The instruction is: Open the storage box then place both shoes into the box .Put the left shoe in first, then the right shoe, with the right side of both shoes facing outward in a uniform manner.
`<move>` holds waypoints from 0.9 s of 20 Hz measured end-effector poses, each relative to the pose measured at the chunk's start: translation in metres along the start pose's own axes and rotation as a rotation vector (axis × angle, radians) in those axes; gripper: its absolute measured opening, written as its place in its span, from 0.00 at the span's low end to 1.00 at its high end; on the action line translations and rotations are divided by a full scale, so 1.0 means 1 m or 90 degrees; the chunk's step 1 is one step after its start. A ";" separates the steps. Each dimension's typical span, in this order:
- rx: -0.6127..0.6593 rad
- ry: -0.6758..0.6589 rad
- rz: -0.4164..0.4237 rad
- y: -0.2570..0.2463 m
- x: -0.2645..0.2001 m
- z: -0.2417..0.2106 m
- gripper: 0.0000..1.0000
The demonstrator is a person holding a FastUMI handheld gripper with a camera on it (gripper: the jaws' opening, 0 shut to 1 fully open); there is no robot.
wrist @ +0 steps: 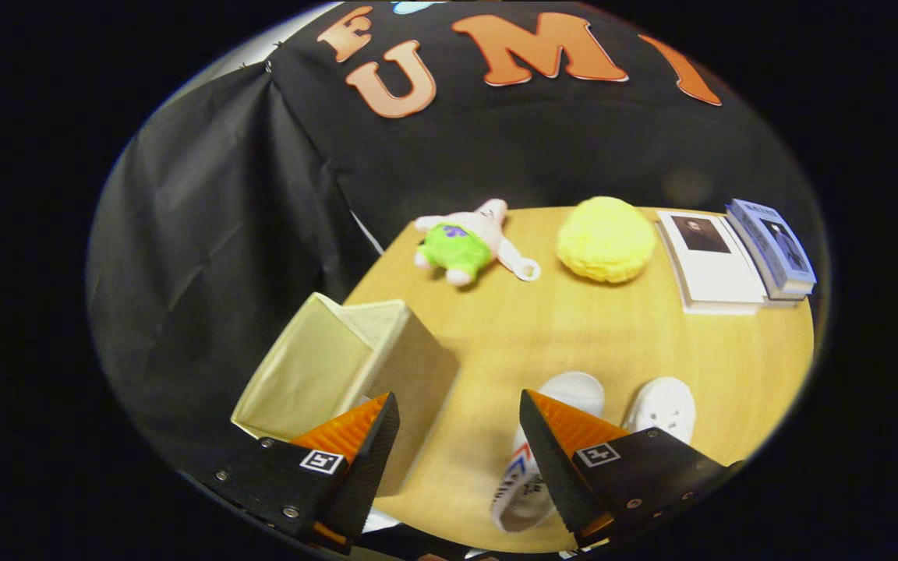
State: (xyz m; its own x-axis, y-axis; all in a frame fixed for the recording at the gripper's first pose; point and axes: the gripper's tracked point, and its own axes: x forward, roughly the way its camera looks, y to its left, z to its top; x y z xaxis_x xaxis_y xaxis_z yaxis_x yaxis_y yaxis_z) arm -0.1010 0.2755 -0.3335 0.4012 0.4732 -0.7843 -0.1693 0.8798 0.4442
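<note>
Gripper (458,436) wide open, empty, hovering above table (558,335). Box (340,366) at 10 o'clock from fingers, already open, nothing seen inside. Both shoes on table: one shoe (554,436) at 1 o'clock, partly behind right finger; other shoe (663,405) at 2 o'clock beside it. Cannot tell left from right. Judgement: opening done; both placements remain. Plush (464,241), yellow ball (605,238), books (737,257) at 12–1 o'clock, far side.

Storage box (340,374) stands left of two shoes (574,413); plush toy (461,243), ball (606,238) and books (737,257) lie beyond.
</note>
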 end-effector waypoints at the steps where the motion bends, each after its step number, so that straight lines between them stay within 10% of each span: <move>1: 0.000 0.013 -0.020 -0.017 0.001 -0.016 0.93; 14: 0.005 0.108 -0.113 -0.093 0.038 -0.122 0.63; 18: 0.082 0.127 -0.068 -0.077 0.049 -0.126 0.36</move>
State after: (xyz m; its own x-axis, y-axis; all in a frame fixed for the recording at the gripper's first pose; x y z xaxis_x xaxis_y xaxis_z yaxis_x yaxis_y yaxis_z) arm -0.1817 0.2365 -0.4602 0.2237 0.3886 -0.8939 -0.0143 0.9183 0.3956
